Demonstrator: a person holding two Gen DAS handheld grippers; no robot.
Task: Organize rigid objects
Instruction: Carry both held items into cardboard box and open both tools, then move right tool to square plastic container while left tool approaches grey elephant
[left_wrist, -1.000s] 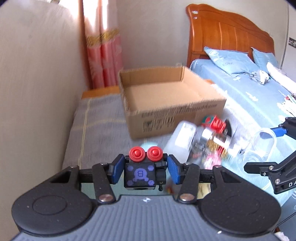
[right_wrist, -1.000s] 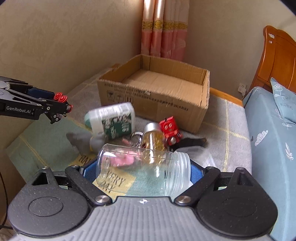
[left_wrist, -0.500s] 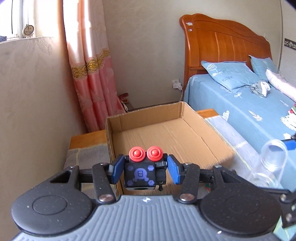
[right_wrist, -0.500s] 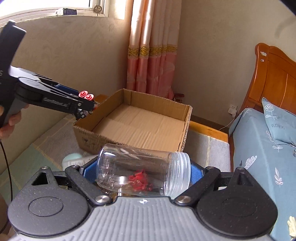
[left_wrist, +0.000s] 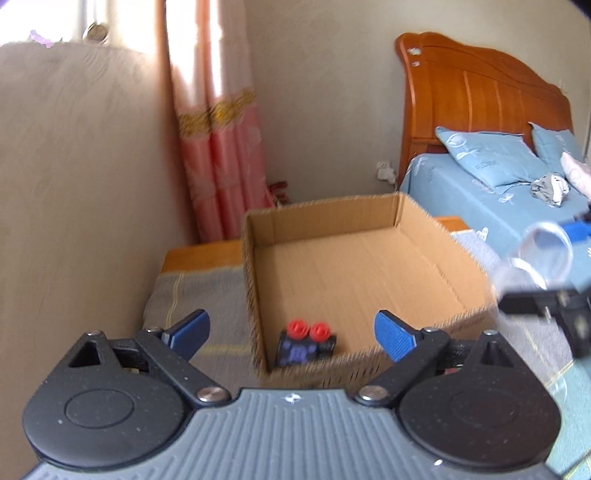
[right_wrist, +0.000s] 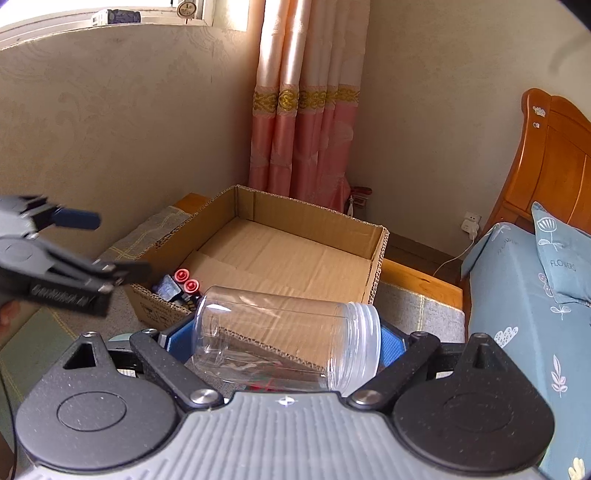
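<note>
A small dark blue toy robot (left_wrist: 306, 344) with two red knobs lies in the near left corner of the open cardboard box (left_wrist: 439, 240). Above that corner my left gripper (left_wrist: 291, 332) has its jaws opening wide, with nothing between the blue pads. The right wrist view shows the same toy robot (right_wrist: 177, 286) inside the cardboard box (right_wrist: 376, 266), with the left gripper (right_wrist: 114, 245) hanging over it. My right gripper (right_wrist: 284, 338) is shut on a clear plastic jar (right_wrist: 286, 338), held sideways with its threaded mouth to the right, just short of the box's near wall.
The box stands on a grey striped cloth (left_wrist: 192, 295) over a low wooden bench, against a beige wall on the left. A pink curtain (right_wrist: 303, 140) hangs behind. A bed with blue sheets (right_wrist: 524, 314) and a wooden headboard (left_wrist: 476, 103) runs along the right.
My left gripper moved over the box's near corner and opened; the toy robot dropped from its pads into the box. The right gripper rose toward the box with the jar still gripped.
</note>
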